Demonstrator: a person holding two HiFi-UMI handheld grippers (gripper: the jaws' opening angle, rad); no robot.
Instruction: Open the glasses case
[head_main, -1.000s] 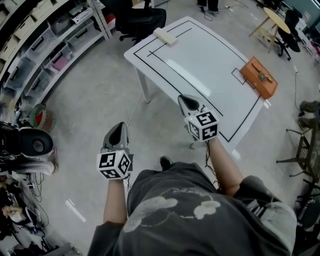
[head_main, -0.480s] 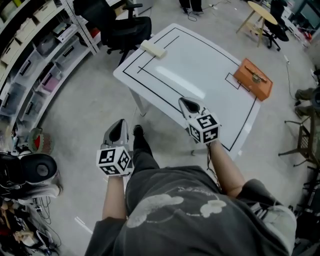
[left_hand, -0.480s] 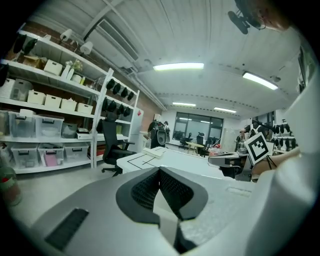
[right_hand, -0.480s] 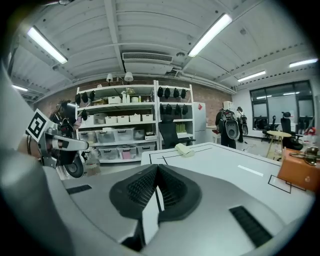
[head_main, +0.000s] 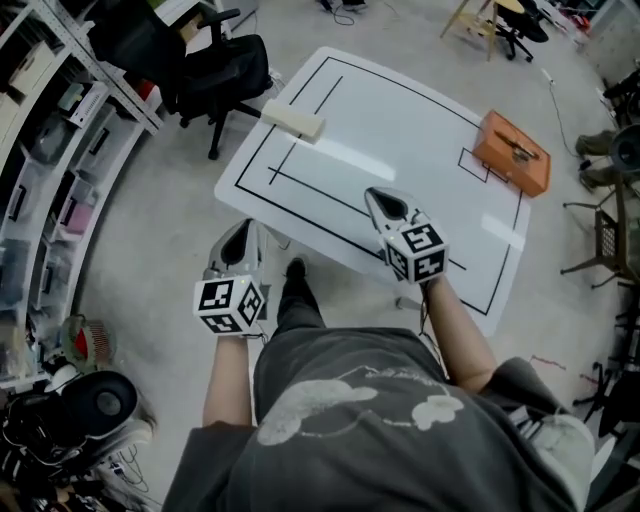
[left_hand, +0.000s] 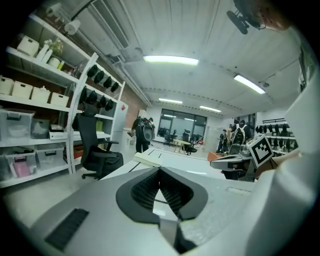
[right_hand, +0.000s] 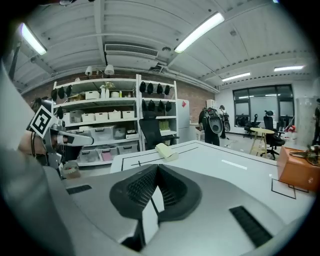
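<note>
A white table (head_main: 400, 130) with black marking lines stands ahead of me. A pale cream oblong case (head_main: 293, 120) lies at its far left corner, and an orange case with a metal clasp (head_main: 512, 153) sits at its right end. My left gripper (head_main: 240, 232) is shut and empty, hanging over the floor just short of the table's near edge. Above that near edge my right gripper (head_main: 380, 198) is shut with nothing in it. The right gripper view shows the cream case (right_hand: 166, 151) far ahead and the orange case (right_hand: 300, 167) at the right. The left gripper view catches the cream case (left_hand: 147, 158) beyond the closed jaws.
A black office chair (head_main: 215, 70) stands by the table's far left corner. Shelving with storage bins (head_main: 60, 130) runs along the left. A wooden stool (head_main: 480, 15) and a metal chair (head_main: 605, 240) stand at the right. A black round device (head_main: 95, 405) sits on the floor at lower left.
The person has walked toward the table, which now lies closer under both grippers. The right gripper has come over the near edge; the left has drawn up to it.
</note>
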